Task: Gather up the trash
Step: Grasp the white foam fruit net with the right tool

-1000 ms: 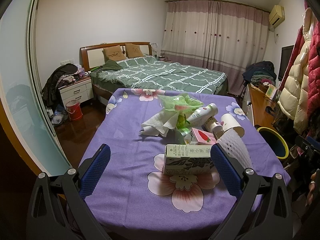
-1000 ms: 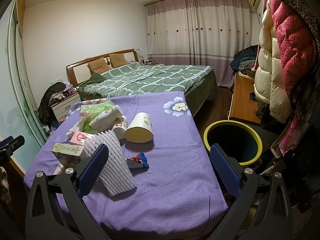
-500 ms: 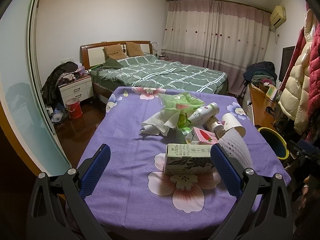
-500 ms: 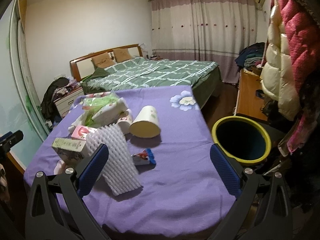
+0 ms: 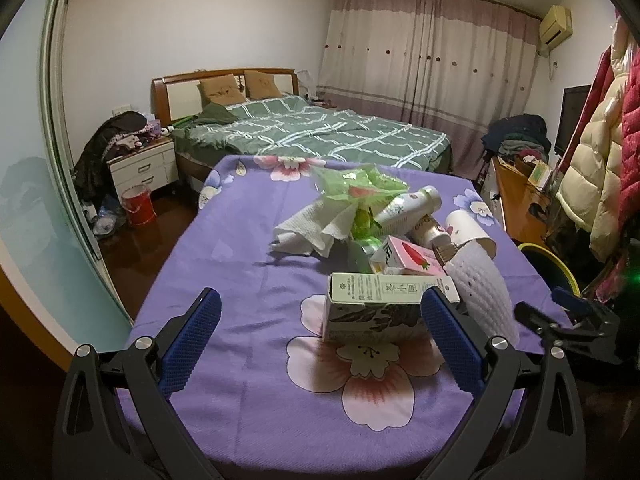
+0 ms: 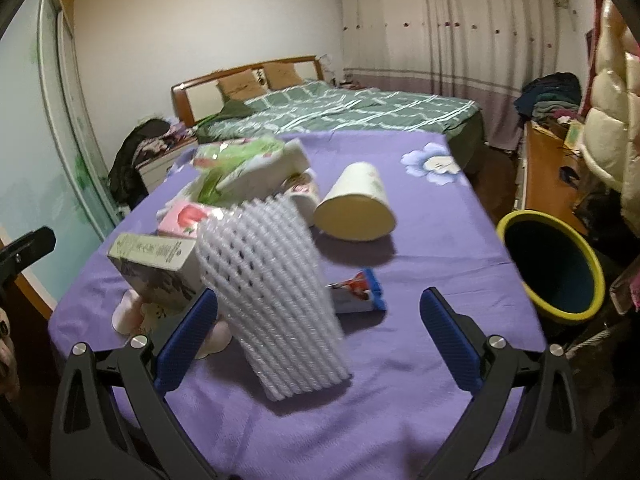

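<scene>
Trash lies piled on a purple flowered tablecloth (image 5: 240,280). A green-and-white carton (image 5: 376,312) lies nearest, just ahead of my open left gripper (image 5: 318,344). Behind it are a pink strawberry carton (image 5: 408,258), a crumpled paper towel (image 5: 308,228), a green plastic bag (image 5: 352,184), a white bottle (image 5: 408,208) and a paper cup (image 6: 354,210). A white foam net sleeve (image 6: 276,300) lies ahead of my open right gripper (image 6: 318,340), reaching back between its fingers. A small red-and-blue wrapper (image 6: 358,292) rests beside the sleeve. The yellow-rimmed bin (image 6: 552,264) stands off the table's right edge.
A bed with a green checked quilt (image 5: 320,132) lies beyond the table. A nightstand (image 5: 144,168) and a red bucket (image 5: 138,204) stand at the left. Hanging coats (image 5: 600,168) and a wooden desk (image 6: 548,168) crowd the right side. My right gripper (image 5: 568,320) shows in the left wrist view.
My right gripper has moved forward and down toward the foam net sleeve, which now looks much larger. The left gripper has barely moved.
</scene>
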{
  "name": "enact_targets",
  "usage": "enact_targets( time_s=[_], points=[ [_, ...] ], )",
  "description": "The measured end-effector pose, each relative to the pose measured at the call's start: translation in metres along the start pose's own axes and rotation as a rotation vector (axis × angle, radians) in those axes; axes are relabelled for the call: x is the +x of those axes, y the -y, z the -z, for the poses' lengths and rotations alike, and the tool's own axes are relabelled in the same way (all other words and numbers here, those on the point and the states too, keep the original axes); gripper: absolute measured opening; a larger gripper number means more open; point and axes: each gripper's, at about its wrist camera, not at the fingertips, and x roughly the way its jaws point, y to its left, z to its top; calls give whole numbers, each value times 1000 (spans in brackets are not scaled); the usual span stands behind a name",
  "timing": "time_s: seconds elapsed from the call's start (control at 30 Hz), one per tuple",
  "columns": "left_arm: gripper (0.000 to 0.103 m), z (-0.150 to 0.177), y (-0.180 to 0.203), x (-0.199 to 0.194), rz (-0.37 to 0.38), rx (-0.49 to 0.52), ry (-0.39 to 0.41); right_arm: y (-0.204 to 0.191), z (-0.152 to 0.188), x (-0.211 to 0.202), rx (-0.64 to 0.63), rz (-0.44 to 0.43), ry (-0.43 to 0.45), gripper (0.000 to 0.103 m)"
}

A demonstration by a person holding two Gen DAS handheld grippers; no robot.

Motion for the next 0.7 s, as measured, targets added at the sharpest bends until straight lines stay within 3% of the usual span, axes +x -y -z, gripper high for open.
enact_targets(
  time_s=[0.33, 0.4, 0.47, 0.6, 0.67, 0.7],
  points=[
    [99, 1, -8, 20, 3, -20, -38, -12, 3, 36, -45, -7, -53, 96],
    [99, 1, -9, 20, 5, -21, -40, -14, 5, 39, -45, -20, -64, 87],
    [99, 1, -9, 21, 6, -23, -44, -14, 6, 40, -42, -36, -77, 70],
    [99, 3, -9, 25, 15, -23, -52, -16, 7, 34, -33, -74, -78, 55],
    [99, 3, -8, 26, 16, -20, -54, -15, 5, 28, -21, -101, -75, 37],
    [99, 4, -7, 26, 18, -20, -54, -15, 4, 26, -20, -105, -71, 35]
  ],
)
